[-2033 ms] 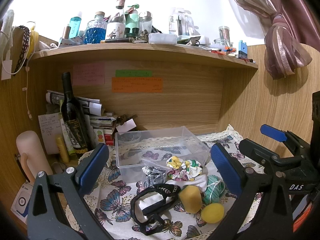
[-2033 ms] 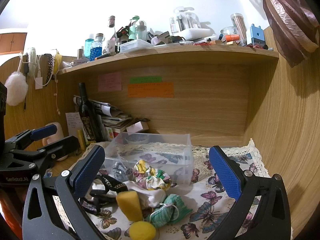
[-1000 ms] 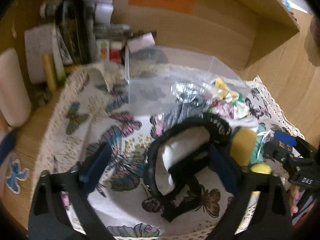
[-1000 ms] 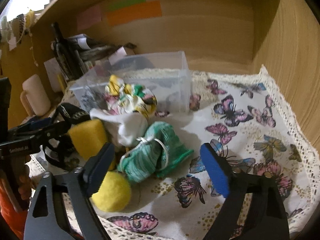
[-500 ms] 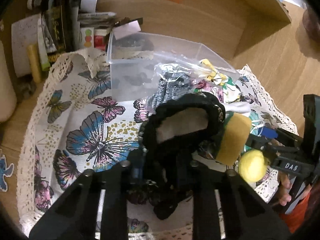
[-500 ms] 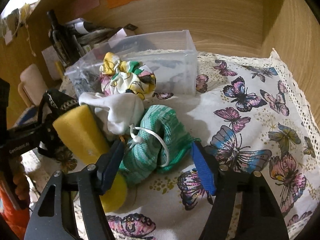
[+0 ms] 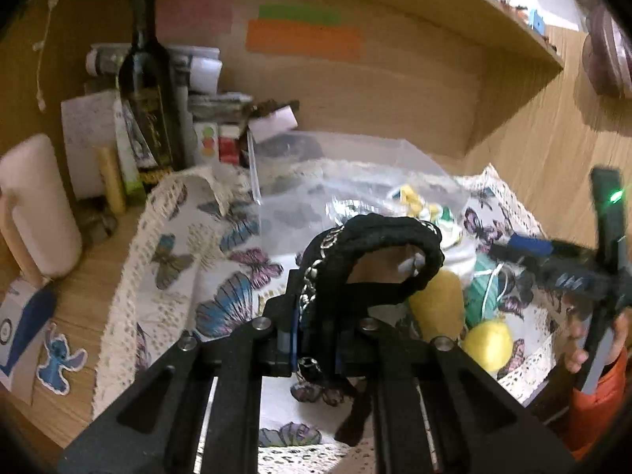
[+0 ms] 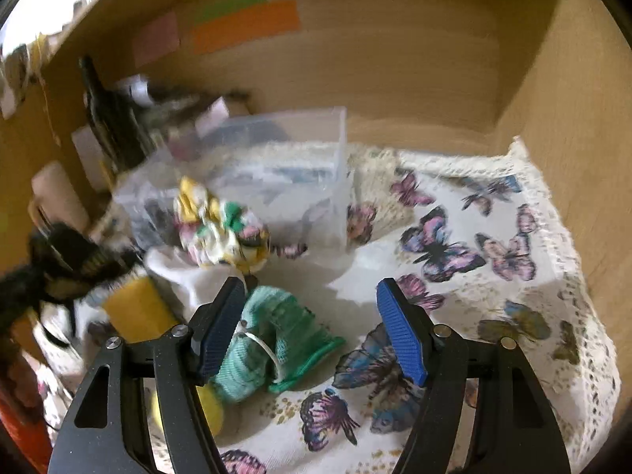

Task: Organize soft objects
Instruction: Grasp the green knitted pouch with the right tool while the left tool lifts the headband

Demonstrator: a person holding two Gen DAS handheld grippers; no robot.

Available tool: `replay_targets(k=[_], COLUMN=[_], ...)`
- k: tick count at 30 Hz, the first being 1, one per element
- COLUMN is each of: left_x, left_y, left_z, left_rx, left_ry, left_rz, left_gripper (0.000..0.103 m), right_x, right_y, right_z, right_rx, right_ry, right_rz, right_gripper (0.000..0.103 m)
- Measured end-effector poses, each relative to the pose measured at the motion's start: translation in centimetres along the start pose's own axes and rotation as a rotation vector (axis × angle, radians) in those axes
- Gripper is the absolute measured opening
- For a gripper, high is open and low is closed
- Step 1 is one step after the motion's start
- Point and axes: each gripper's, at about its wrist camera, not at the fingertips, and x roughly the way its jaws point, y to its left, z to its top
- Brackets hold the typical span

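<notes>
Left wrist: clear bin behind clamped black headband.

The black headband is matt braided cloth with a shiny metal chain along its edge, pinched in the left gripper of matt black plastic; the right gripper carries ribbed blue pads. A ribbed green knit cloth, porous yellow sponge and glossy clear plastic box sit on a printed lace-edged cloth over smooth wood-grain desk, beside a glossy dark glass bottle
</notes>
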Motion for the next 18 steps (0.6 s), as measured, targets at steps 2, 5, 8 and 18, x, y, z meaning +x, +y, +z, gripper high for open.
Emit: replay_targets(k=[2,5,8,18], left_x=[-0.4,-1.1,-1.7,-1.8], left_y=[0.1,0.2,0.2,0.4], left_z=[0.4,1.1,2.0,5.9], left_rx=[0.001,0.005,0.006,0.026], left_ry=[-0.020,-0.055,-0.088,-0.148], left_rz=[0.006,0.016,0.026,0.038], left_gripper=[0.012,0.012,0.012,0.012], right_x=[1.3,2.6,2.2,-2.7], right_y=[0.4,0.9,0.7,0.9], right_z=[-0.4,-1.2,-1.1,1.9], right_rx=[-0.026,-0.047,-0.033,-0.066], right_ry=[0.054,0.113,0.099,-0.088], right_rz=[0.009,0.044,0.083,0.007], right_gripper=[0.064,0.041,0.024,0.021])
